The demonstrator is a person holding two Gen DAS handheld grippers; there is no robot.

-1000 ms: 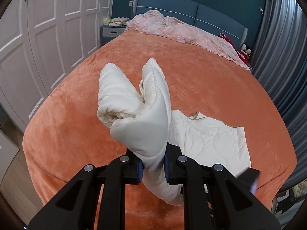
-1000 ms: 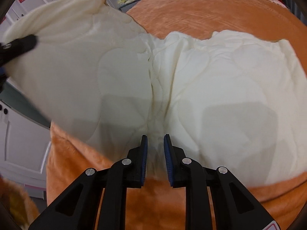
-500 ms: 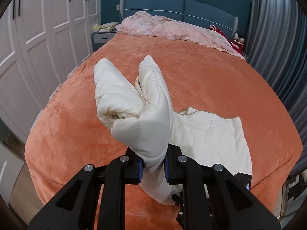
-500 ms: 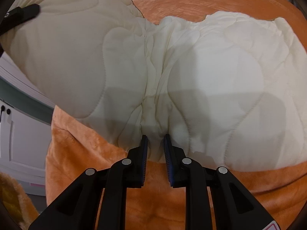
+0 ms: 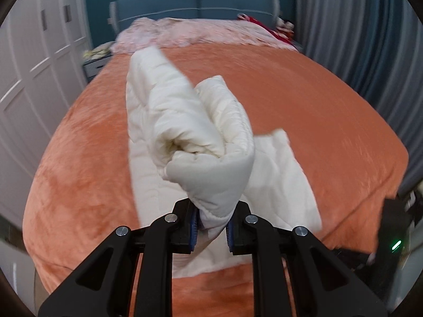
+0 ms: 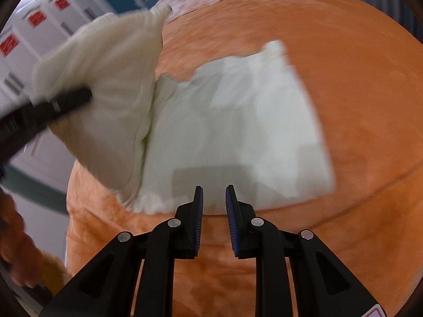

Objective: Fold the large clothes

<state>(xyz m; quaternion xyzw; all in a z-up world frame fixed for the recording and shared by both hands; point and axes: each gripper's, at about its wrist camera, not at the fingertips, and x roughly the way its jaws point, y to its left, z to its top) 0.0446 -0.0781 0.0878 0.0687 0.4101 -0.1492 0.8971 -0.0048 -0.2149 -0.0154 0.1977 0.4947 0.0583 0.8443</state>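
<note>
A cream quilted garment [image 5: 272, 174] lies on the orange bed cover [image 5: 317, 100] near its front edge. My left gripper [image 5: 211, 224] is shut on a bunched fold of the garment [image 5: 201, 137] and holds it up above the bed. In the right wrist view the flat part of the garment [image 6: 238, 132] lies ahead, and the lifted part [image 6: 105, 84] hangs at the left with the left gripper [image 6: 39, 116] on it. My right gripper [image 6: 214, 198] is open a little and holds nothing, just above the garment's near edge.
White wardrobe doors [image 5: 34, 66] run along the left. A pink blanket [image 5: 198, 31] lies at the blue headboard [image 5: 195, 5]. Grey curtains [image 5: 370, 26] hang at the right. A nightstand [image 5: 95, 63] stands left of the bed.
My right gripper has let go of the garment's edge and pulled back, its jaws now apart. My left gripper has swung the held fold up and to the right. Both views are blurred.
</note>
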